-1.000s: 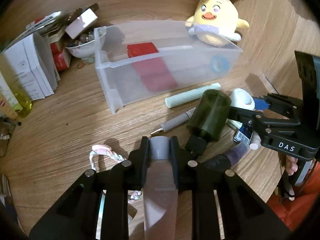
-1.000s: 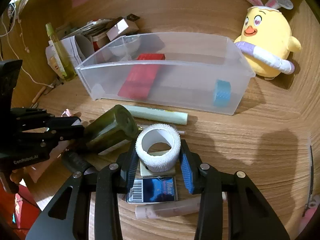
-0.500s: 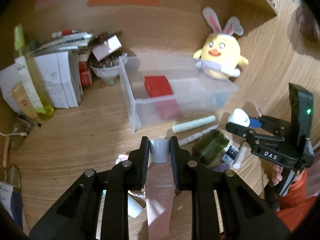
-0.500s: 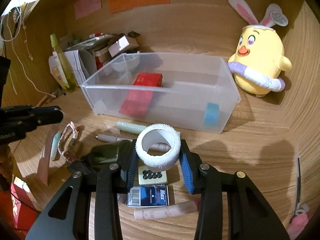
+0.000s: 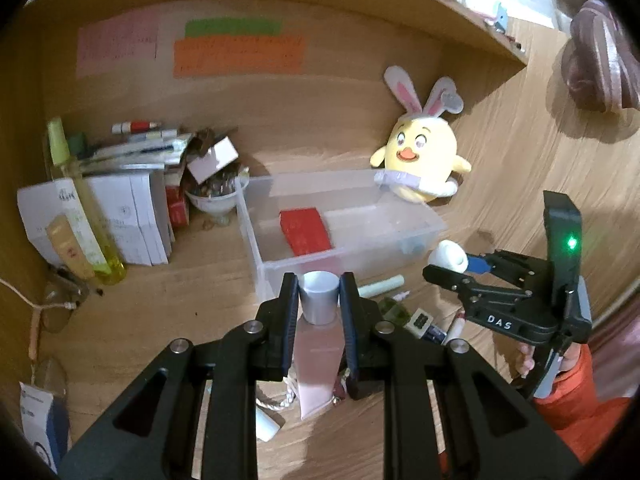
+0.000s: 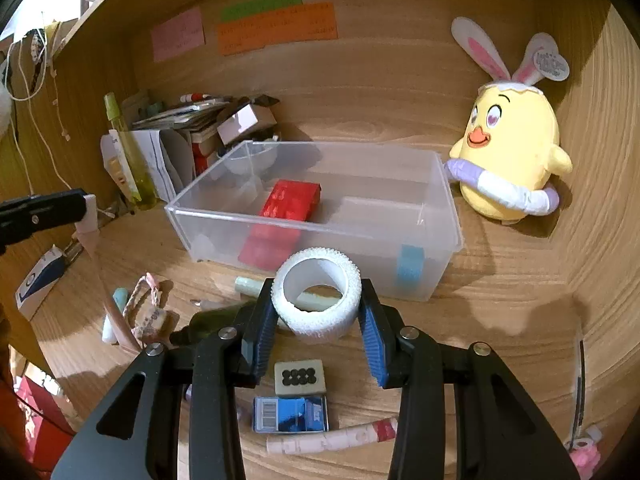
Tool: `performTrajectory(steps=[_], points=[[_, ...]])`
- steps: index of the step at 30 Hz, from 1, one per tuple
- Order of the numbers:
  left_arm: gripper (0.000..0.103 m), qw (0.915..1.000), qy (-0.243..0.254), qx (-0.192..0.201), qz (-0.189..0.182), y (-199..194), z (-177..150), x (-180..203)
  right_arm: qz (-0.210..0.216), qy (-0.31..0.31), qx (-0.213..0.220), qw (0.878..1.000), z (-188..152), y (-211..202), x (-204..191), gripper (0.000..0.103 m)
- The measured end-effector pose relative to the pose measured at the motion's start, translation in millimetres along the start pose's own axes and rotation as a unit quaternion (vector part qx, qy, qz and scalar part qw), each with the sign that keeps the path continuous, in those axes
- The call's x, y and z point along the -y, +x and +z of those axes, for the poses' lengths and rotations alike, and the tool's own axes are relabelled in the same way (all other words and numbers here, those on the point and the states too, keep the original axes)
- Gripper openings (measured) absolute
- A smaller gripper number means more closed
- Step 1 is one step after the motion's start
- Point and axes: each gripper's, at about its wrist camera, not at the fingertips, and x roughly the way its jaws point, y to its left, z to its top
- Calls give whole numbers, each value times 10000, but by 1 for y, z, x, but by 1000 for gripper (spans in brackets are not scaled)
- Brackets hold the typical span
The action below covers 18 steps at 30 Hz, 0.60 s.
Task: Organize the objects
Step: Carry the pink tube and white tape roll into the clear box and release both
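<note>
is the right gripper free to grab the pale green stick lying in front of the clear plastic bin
Probably not yet: the right gripper is shut on the white tape roll, though the pale green stick lies just beyond it, unobstructed.

We cannot read the writing on the pink, green and orange notes (image 6: pixel 276 26) on the back wall; it is too small and blurred. The bin's (image 6: pixel 312 218) frosted front wall hides the lower part of the red box (image 6: pixel 288 204). Our right gripper (image 6: pixel 316 316) covers part of the dark green bottle (image 6: pixel 208 322) and the pale green stick (image 6: pixel 250 286). The pink tube's (image 5: pixel 318 360) sides are hidden by our left gripper's (image 5: pixel 319 308) fingers.
</note>
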Motion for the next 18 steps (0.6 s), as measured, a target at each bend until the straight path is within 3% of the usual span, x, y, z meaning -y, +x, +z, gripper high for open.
performTrajectory(steps=[9,18], points=[[20,9993,44,363,27,-6,34,6,-6,-37,182,9998,17,0,3,35],[20,9984,7,547,-116,17,68,22,-103,-32,397,9992,41,0,12,35]])
